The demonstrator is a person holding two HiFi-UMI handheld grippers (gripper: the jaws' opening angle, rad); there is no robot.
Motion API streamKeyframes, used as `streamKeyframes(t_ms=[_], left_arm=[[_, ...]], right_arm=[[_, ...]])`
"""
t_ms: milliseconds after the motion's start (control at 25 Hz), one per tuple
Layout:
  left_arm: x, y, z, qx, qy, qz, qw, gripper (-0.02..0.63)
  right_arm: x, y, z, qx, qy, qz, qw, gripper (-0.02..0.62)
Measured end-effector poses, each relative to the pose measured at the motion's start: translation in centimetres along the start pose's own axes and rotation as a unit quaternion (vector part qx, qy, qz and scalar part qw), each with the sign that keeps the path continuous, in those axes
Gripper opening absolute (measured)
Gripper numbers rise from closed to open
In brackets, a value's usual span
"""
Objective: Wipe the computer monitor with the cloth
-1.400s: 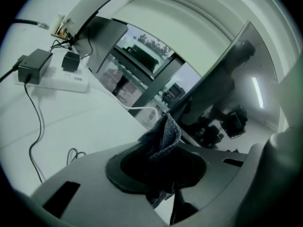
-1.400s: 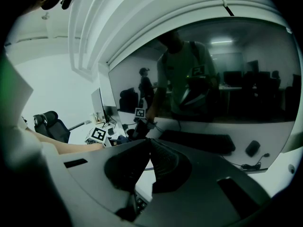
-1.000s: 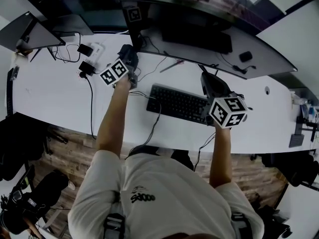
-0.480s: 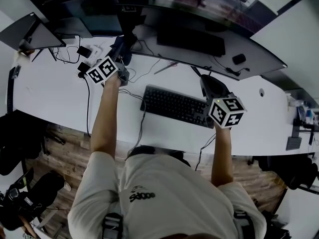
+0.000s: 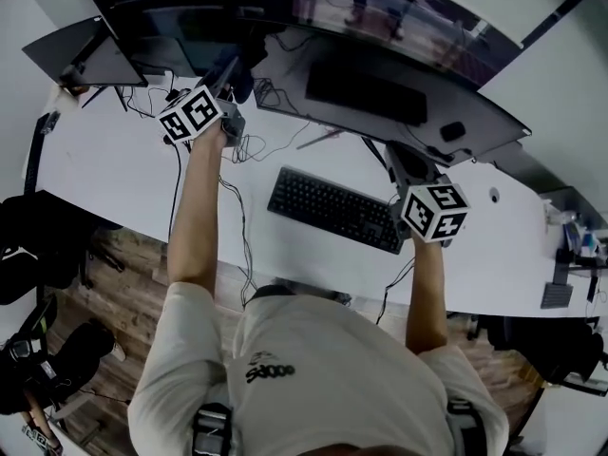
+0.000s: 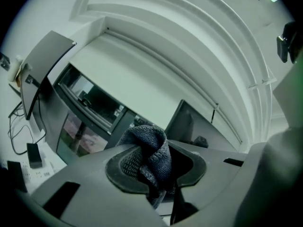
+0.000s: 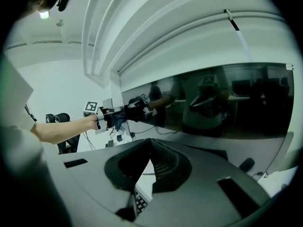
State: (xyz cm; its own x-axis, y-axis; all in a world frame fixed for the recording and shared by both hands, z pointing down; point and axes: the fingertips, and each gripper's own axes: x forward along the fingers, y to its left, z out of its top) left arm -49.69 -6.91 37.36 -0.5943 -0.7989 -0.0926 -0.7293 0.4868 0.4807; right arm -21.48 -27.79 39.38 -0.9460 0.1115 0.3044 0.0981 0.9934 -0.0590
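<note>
Over the last second the left gripper (image 5: 237,74) had climbed from the tangle of cables (image 5: 252,145) on the desk (image 5: 114,169) to the far side, up at the left end of the monitor (image 5: 399,17); its jaws were clenched on the cloth (image 6: 147,143), a dark knitted wad bulging out between them; the wiping tool had therefore arrived at the screen, and the task looked ready to pass from reaching to the first stroke; from the right gripper view the cloth (image 7: 124,115) sat just at the glass, beside its own reflection, though actual contact could not be confirmed.

The right gripper (image 5: 406,162) had scarcely shifted; it hovered above the right end of the keyboard (image 5: 332,209), jaws pressed together on nothing (the keys showed through the slit below them), well apart from the work.

For room: the monitor (image 7: 213,98) ran wide and dark to the right, giving a long free sweep across it; the tight side was the left, where a smaller tilted screen (image 5: 81,55) stood near the monitor's edge; below, the cables lay close under the left arm and could probably snag on a low pass; the right gripper stood near enough to the screen's right half that it would likely have to give way late in the wipe.
</note>
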Motion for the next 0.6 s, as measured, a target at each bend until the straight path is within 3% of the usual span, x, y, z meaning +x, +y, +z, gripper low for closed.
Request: streamKeyframes(t_ms=[480,600], left_arm=[[-1.1,-6.6,8.4,0.085,-0.050,-0.001,0.9952,0.107],[-2.1,-9.0,9.7,0.079,-0.074,-0.014,0.9940,0.107]], right_arm=[[-4.3,-0.6,3.1,-0.031,-0.039,-0.004,0.999,0.003],[-5.4,-1.5,3.6,-0.044,-0.042,-0.013,0.998,0.003]])
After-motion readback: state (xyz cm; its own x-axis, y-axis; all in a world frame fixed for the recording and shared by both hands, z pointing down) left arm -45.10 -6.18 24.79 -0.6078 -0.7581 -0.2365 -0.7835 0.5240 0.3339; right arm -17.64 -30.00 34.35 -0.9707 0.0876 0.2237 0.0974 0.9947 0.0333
